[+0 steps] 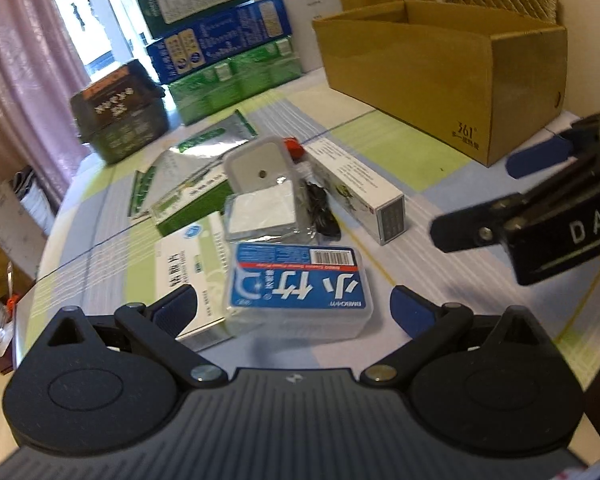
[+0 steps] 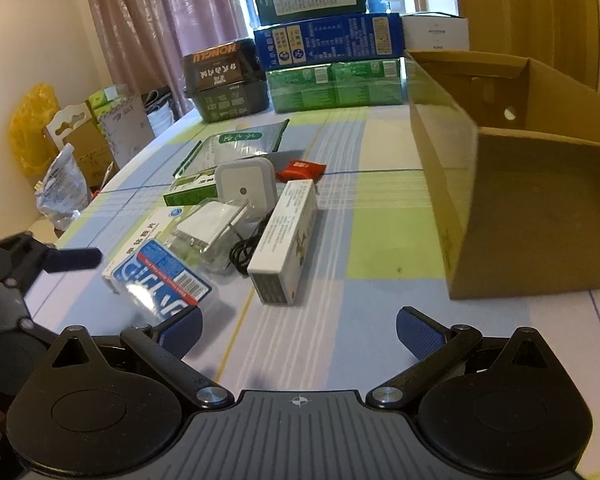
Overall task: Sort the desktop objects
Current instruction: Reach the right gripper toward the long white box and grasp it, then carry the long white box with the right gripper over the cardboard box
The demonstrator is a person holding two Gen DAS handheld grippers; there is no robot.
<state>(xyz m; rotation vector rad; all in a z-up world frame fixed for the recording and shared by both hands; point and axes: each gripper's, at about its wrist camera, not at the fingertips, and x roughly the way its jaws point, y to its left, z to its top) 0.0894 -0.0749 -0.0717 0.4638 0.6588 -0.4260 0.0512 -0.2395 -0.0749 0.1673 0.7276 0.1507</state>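
Closing on the blue box [image 1: 298, 286] should come once both spread fingers of the left gripper [image 1: 292, 312] straddle its short sides near the table's [image 1: 440, 280] front edge. Right gripper [image 2: 298, 332] hangs apart, empty, facing the carton [image 2: 540, 200] at the right edge.

I count one open cardboard box [image 2: 512, 208] at the right edge of the surface [image 2: 380, 248]. At the far edge there are four stacked cartons [image 2: 328, 40] and one dark box [image 2: 224, 80]. In the middle I see one blue-labelled clear case [image 1: 298, 284], one long white box [image 1: 360, 196], one white plug device [image 1: 260, 168], one clear packet [image 1: 260, 214], one black cable [image 1: 320, 208], one red packet [image 2: 300, 170], two green-and-white boxes [image 1: 192, 268] and two silver pouches [image 2: 244, 144]. I hold two tools, one left tool [image 1: 296, 310] and one right tool [image 2: 300, 330].
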